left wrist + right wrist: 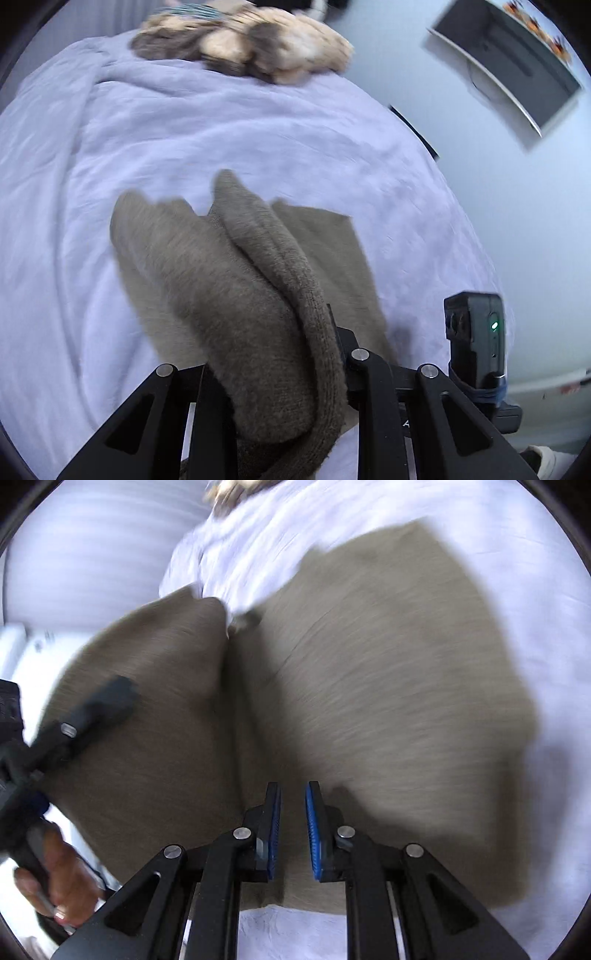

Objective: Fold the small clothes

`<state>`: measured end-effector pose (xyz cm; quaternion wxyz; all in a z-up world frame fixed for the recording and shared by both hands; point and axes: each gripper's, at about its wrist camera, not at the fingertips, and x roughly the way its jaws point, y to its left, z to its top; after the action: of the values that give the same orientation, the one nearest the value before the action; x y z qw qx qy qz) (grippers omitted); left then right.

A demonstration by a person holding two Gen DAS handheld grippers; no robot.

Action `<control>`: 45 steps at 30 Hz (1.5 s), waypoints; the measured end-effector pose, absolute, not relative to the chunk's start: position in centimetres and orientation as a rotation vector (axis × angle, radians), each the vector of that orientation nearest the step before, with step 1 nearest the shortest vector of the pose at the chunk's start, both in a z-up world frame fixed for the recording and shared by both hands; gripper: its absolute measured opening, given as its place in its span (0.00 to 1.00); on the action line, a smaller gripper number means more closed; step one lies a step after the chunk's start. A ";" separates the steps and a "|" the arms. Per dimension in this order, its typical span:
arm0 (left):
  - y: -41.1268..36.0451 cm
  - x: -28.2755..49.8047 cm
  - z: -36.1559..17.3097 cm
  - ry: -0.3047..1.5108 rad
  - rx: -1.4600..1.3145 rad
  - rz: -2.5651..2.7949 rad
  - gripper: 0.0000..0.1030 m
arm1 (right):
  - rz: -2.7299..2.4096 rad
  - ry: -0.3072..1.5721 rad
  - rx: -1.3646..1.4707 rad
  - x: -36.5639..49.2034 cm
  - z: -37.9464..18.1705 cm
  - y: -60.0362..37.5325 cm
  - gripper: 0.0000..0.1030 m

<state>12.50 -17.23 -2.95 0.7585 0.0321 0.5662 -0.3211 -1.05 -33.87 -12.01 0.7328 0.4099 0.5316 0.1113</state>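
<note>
Looking down the left wrist view, we find the left gripper point(295, 369) clamped on a thick fold of a grey-brown knitted garment point(236, 280). The cloth bunches between the black fingers and hides the pads, and its ribbed edge curves up from the jaws toward the far side. The rest of the garment drapes down onto a pale lilac blanket point(110, 147) spread over the bed. A second, flatter layer of the same cloth lies on the blanket just right of the lifted fold. At the far edge of the blanket sits a heap of beige and brown fluffy clothes point(243, 48). A dark framed panel point(509, 70) hangs on the pale wall at far right.

In the right wrist view, the right gripper point(293, 827) has its blue pads point(313, 834) standing a narrow gap apart. The garment lies under and beyond them; we see no cloth pinched between the pads, though motion blur softens the picture. The garment spreads as two broad lobes with a crease running away from the jaws. At left, the left gripper's black finger reaches over the cloth, held by a hand point(62, 882) at the near left. The white blanket shows along the right and near edges.
</note>
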 end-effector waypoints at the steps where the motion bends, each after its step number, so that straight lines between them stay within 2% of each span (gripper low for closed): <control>1: -18.8 12.2 -3.8 1.244 0.100 -0.711 0.23 | 0.231 1.152 0.938 -1.6 -12.3 -35.1 0.17; 6: -23.2 11.4 -7.2 1.306 0.222 -0.680 0.25 | 0.207 1.138 1.118 -3.2 -15.1 -38.6 0.18; 7: -23.4 11.1 -7.2 1.301 0.231 -0.679 0.31 | 0.212 1.126 1.148 -3.4 -15.5 -38.9 0.18; 8: -23.4 11.1 -7.0 1.295 0.228 -0.686 0.47 | 0.218 1.114 1.172 -3.3 -15.7 -38.9 0.20; 9: -23.5 11.0 -6.5 1.280 0.206 -0.702 0.57 | 0.221 1.103 1.195 -3.5 -15.9 -38.8 0.22; 10: -23.3 10.8 -5.9 1.254 0.189 -0.711 0.71 | 0.224 1.093 1.217 -3.5 -16.1 -39.0 0.23; 11: -23.2 10.6 -4.9 1.204 0.182 -0.721 0.75 | 0.229 1.085 1.233 -3.6 -16.3 -39.1 0.29; 12: -23.6 10.4 -4.2 1.169 0.188 -0.734 0.75 | 0.236 1.074 1.251 -3.5 -16.6 -38.7 0.36; 13: -23.8 10.2 -3.5 1.149 0.198 -0.748 0.75 | 0.241 1.062 1.269 -3.4 -16.7 -38.7 0.38; 17: -23.2 9.8 -1.1 1.077 0.176 -0.746 0.75 | 0.226 1.002 1.382 -3.8 -17.7 -39.6 0.40; 19: -21.7 10.2 -0.7 1.060 0.139 -0.704 0.75 | 0.219 0.942 1.477 -4.1 -18.5 -40.0 0.45; 20: -20.5 10.5 -0.9 1.063 0.122 -0.664 0.75 | 0.226 0.904 1.536 -4.4 -18.9 -40.4 0.52; 22: -18.4 11.4 -1.8 1.085 0.111 -0.590 0.75 | 0.242 0.861 1.613 -4.8 -19.4 -41.1 0.57; 24: -16.1 12.1 -3.5 1.132 0.116 -0.501 0.75 | 0.279 0.826 1.655 -4.5 -19.6 -41.4 0.66; 30: -10.5 13.0 -7.9 1.219 0.073 -0.317 0.75 | 0.397 0.818 1.691 -2.4 -19.0 -42.1 0.72; 32: -9.5 13.2 -9.0 1.251 0.043 -0.289 0.75 | 0.402 0.882 1.608 -0.8 -18.1 -41.9 0.72; 34: -9.1 13.3 -9.7 1.266 0.022 -0.280 0.75 | 0.395 0.962 1.469 0.8 -16.4 -41.1 0.65; 36: -9.1 13.4 -10.1 1.265 0.036 -0.262 0.75 | 0.365 1.082 1.229 2.7 -14.6 -39.7 0.16; 38: -9.5 13.4 -9.9 1.258 0.048 -0.266 0.75 | 0.296 1.131 0.933 3.8 -11.6 -37.9 0.15; 40: -10.2 13.2 -9.2 1.227 0.062 -0.286 0.75 | 0.306 1.060 0.813 3.6 -8.9 -37.1 0.15; 42: -11.3 13.1 -8.7 1.204 0.096 -0.313 0.75 | 0.294 0.994 0.788 2.8 -7.4 -37.3 0.15; 45: -12.8 13.1 -9.5 1.218 0.147 -0.334 0.75 | 0.214 1.029 0.854 1.8 -9.7 -39.0 0.15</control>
<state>13.13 -12.80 -9.49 0.8046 0.0687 0.5688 -0.1559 1.85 -39.01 -9.70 0.7793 0.3952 0.4761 0.0989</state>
